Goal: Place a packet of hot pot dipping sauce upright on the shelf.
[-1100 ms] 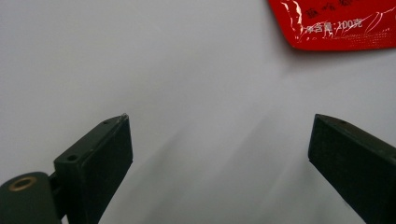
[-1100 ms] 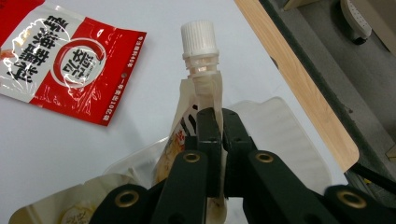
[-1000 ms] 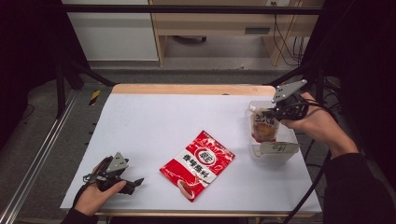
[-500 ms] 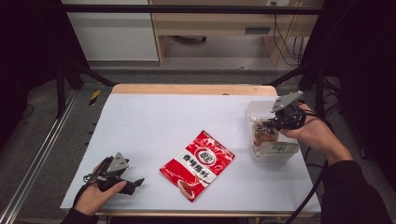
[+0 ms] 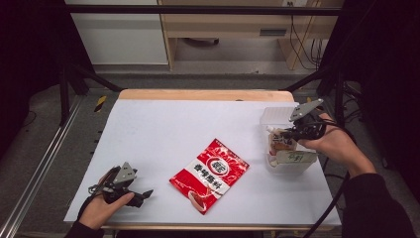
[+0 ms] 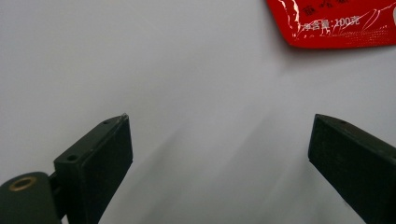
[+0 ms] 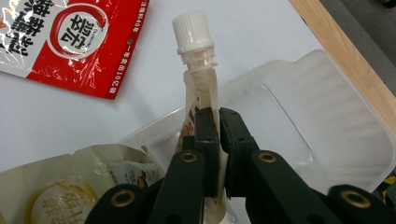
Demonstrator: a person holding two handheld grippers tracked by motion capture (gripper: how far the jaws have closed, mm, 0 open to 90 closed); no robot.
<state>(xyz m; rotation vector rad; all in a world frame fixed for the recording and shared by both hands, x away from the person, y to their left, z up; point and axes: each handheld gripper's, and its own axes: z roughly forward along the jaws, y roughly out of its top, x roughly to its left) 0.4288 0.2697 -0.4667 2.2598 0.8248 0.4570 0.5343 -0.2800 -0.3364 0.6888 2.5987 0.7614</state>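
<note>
Slim cream spouted pouch with white screw cap (image 7: 198,70): pinched below its neck by the right gripper (image 7: 218,135), hanging upright over the clear plastic tub (image 7: 327,112) beneath, apparently for packing. Flat red foil sachet (image 5: 210,174): lies on the white bench (image 5: 163,134) just ahead of the left gripper (image 6: 219,154), which rests wide and empty.

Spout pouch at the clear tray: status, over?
Right hand-held gripper shut on spout pouch, over clear tray. Left hand-held gripper open, idle on table. Red packet lies clear.
</note>
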